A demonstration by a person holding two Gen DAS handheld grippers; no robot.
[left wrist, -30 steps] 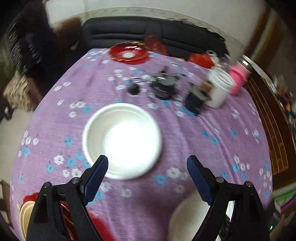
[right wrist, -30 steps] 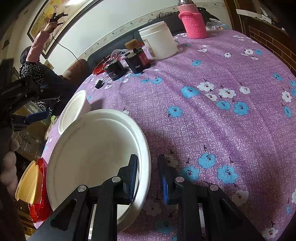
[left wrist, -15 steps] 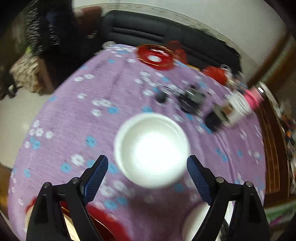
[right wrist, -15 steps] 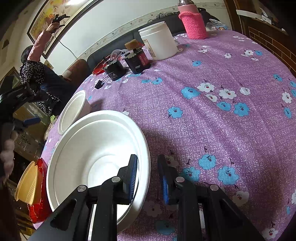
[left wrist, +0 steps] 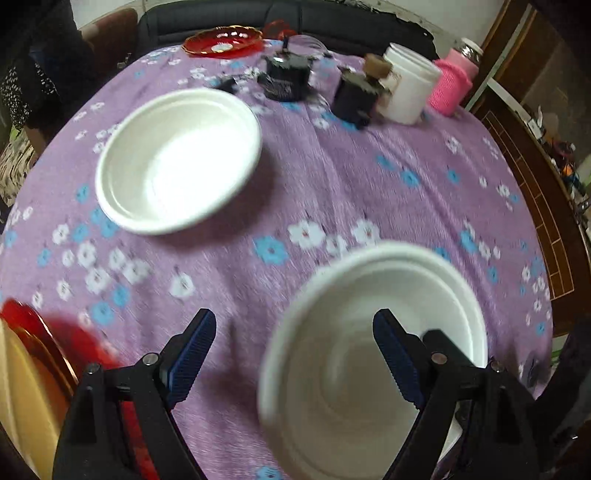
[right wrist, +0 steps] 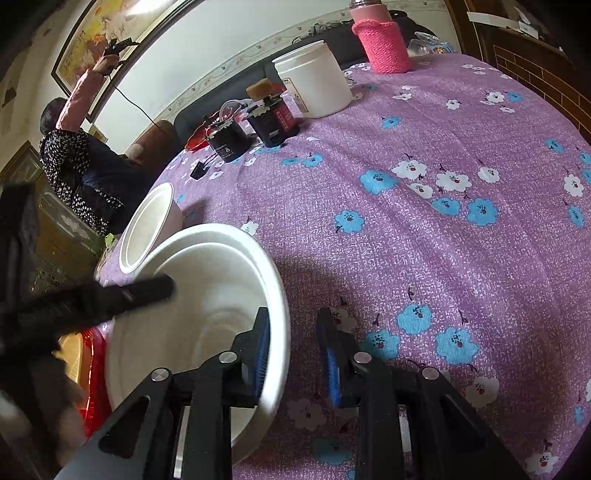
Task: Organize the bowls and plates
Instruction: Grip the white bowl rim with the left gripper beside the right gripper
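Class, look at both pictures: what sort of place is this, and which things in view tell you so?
Probably a lived-in home room, a dining or sitting area. A round table under a purple flowered cloth holds white bowls, a dark sofa stands behind it, and a framed painting hangs on the wall.

Matt white foam bowl, woven floral cloth tablecloth
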